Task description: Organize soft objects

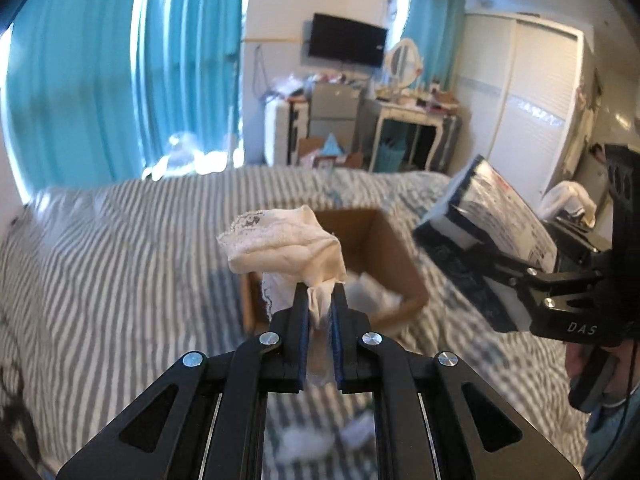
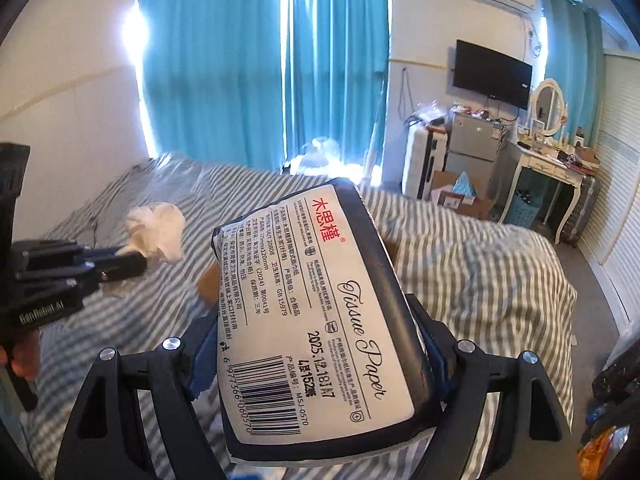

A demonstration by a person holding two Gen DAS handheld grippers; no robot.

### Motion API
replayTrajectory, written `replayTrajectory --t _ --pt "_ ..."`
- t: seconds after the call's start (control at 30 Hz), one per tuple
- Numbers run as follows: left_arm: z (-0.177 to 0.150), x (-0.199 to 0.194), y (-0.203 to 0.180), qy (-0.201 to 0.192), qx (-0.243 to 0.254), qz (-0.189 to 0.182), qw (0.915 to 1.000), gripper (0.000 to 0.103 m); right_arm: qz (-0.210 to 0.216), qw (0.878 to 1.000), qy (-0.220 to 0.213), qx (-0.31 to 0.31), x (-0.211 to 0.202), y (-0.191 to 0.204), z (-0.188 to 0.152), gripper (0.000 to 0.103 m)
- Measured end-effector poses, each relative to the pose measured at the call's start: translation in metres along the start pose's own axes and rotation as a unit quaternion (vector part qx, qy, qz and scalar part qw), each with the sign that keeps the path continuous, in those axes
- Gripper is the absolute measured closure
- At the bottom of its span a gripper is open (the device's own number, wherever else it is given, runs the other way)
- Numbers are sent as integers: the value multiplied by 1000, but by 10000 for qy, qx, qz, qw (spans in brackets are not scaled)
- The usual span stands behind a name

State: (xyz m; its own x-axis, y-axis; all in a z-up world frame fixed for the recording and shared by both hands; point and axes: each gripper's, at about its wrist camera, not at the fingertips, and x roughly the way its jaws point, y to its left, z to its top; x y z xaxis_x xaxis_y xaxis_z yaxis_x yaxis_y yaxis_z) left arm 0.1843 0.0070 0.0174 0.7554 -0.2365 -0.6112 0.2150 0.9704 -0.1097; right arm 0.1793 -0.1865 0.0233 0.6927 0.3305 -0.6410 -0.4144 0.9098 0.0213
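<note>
Bed (image 1: 100,240) with grey-white striped cover fills the lower half of both views. Teal curtains (image 1: 100,72) hang behind it, bright window light at the gaps. Far side of room: white wardrobe (image 1: 532,92), wall TV (image 1: 348,40), small fridge (image 1: 334,114), white dressing table (image 1: 404,120) with oval mirror, cluttered tops, blurred. Open cardboard box (image 1: 394,264) sits on the bed, white soft stuff inside, hard to tell what. Tissue pack (image 2: 320,316), dark blue wrap with white label reading "Tissue Paper" and a barcode, is clamped between the right gripper (image 2: 320,364) fingers, held tilted above the bed; in the left view the pack (image 1: 488,220) hangs just right of the box, off the cover. Left gripper (image 1: 320,300) pinches a cream cloth (image 1: 284,240) by a bunched fold, fingers closed tight on it; cloth sticks up above the tips, in front of the box opening, not touching the bed. From the right view the cloth (image 2: 156,232) shows left of the pack, well apart. Small white scraps (image 1: 304,440) lie on the cover below the left gripper, blurred.
</note>
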Motion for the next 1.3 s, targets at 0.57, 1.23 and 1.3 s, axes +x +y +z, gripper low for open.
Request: replayTrajectory --t 0.57,1.23,1.3 --pt "-22 173 18 1295 20 -307 9911 86 -120 9990 364 245 132 -47 31 23" --pt "-12 51 19 331 534 464 9969 43 -190 9994 40 280 105 -38 43 6" --pt "-9 31 21 202 459 499 9975 40 -260 9994 -103 192 79 -35 47 3"
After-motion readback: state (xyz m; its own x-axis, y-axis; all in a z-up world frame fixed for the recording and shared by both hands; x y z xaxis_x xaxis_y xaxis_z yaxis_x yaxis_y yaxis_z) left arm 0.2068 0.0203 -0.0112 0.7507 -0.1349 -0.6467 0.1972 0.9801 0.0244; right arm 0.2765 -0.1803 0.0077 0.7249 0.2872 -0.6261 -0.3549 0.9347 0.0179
